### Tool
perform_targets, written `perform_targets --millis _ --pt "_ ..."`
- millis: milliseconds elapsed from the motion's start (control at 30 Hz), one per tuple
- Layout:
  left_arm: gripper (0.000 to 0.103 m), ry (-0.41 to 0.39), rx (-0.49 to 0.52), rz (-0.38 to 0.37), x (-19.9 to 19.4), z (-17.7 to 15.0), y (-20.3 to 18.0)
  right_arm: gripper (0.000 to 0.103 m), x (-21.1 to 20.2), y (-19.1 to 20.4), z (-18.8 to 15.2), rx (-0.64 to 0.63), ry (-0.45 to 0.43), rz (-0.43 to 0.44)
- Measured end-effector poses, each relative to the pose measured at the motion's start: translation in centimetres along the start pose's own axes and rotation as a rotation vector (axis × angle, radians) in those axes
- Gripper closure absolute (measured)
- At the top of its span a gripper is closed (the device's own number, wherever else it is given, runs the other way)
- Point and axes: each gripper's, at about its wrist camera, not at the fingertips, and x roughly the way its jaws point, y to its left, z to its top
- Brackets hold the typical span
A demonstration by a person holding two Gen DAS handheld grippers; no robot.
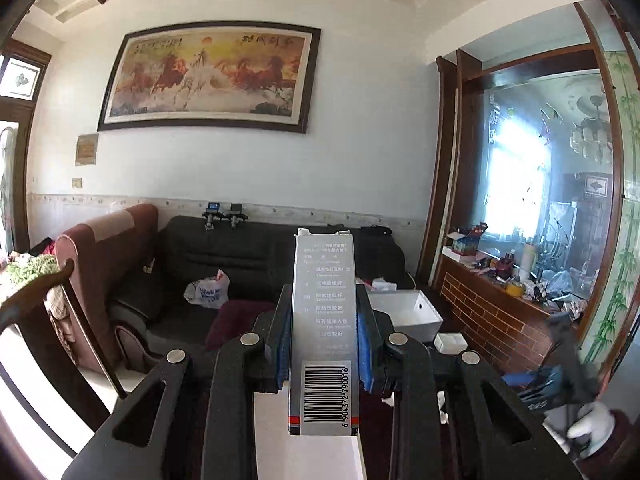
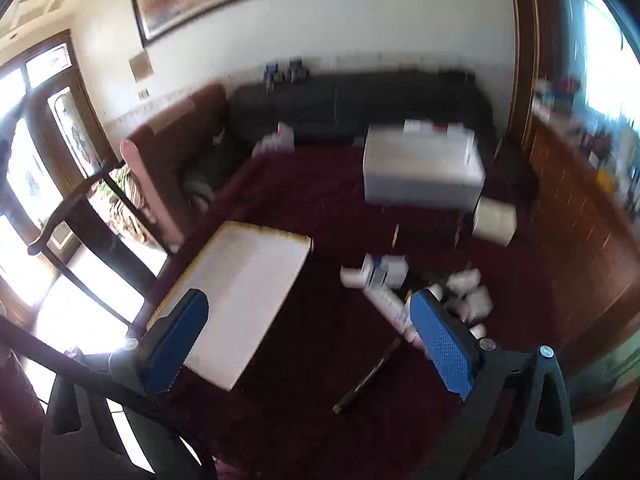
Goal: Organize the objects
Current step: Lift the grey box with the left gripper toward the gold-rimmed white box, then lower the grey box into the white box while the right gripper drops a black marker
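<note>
My left gripper [image 1: 324,304] is shut on a slim grey carton [image 1: 325,380] with a barcode. The carton is held up high and points towards the sofa. A white open bin [image 1: 408,312] stands just beyond it to the right. In the right wrist view my right gripper [image 2: 308,300] hangs open over the maroon-covered table [image 2: 320,208], with nothing between its blue pads [image 2: 440,344]. Beneath it lie a flat white box [image 2: 240,300] and a heap of small white boxes and bottles [image 2: 400,284]. The white bin [image 2: 420,168] stands at the far side. This view is blurred.
A small white box [image 2: 494,220] sits beside the bin and a dark stick [image 2: 368,376] lies on the cloth. Behind the table are a dark sofa [image 1: 248,256], a brown armchair [image 1: 104,248] and a wooden chair [image 1: 36,304]. A cluttered brick-faced counter [image 1: 500,300] runs along the right.
</note>
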Motion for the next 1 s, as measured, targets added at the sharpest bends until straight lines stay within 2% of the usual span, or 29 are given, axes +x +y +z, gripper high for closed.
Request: perform_targets --millis 67,100,167,233,333,433,467,567,600,633,700,767,1000 --pt "0.080 0.039 -0.012 -0.018 1.1 -2.9 -0.1 0.016 7.4 -3.6 -4.2 0.127 0.147 0.028" --pt "0.080 0.064 -0.019 -0.024 2.2 -4.6 0.0 0.019 9.9 -5.4 -5.6 0.180 0.191 0.017" --pt "0.080 0.122 -0.034 -0.051 4.3 -7.7 -0.6 0.021 13.8 -8.5 -8.0 0.254 0.244 -0.055" --pt "0.080 0.175 -0.030 -0.063 6.3 -10.7 -1.5 0.021 15.6 -9.8 -8.9 0.268 0.267 -0.104" --pt "0.080 0.204 -0.003 -0.030 8.9 -13.5 -2.6 0.021 16.8 -9.6 -8.8 0.210 0.244 -0.208" --pt "0.080 0.268 -0.069 -0.047 11.0 -15.8 -2.4 0.023 18.4 -9.1 -8.5 0.168 0.239 -0.297" --pt "0.080 0.291 -0.091 -0.048 11.7 -16.7 -2.4 0.027 19.2 -9.1 -8.6 0.164 0.249 -0.308" --pt "0.080 0.335 -0.097 -0.012 13.5 -18.5 -2.4 0.050 20.5 -8.4 -9.3 0.160 0.292 -0.327" --pt "0.080 0.345 -0.102 -0.011 13.7 -18.8 -2.1 0.053 20.6 -8.3 -9.5 0.159 0.294 -0.333" --pt "0.080 0.363 -0.108 -0.009 14.2 -19.3 -2.2 0.057 20.4 -8.2 -9.4 0.144 0.257 -0.352" --pt "0.080 0.377 -0.109 -0.007 14.4 -19.8 -2.1 0.076 20.3 -8.0 -9.5 0.133 0.239 -0.345" --pt "0.080 0.383 -0.112 -0.010 14.1 -19.4 -1.7 0.089 20.0 -8.3 -9.5 0.138 0.224 -0.333" --pt "0.080 0.376 -0.129 0.000 13.2 -18.7 -1.1 0.091 18.0 -10.6 -9.4 0.275 0.213 -0.117"
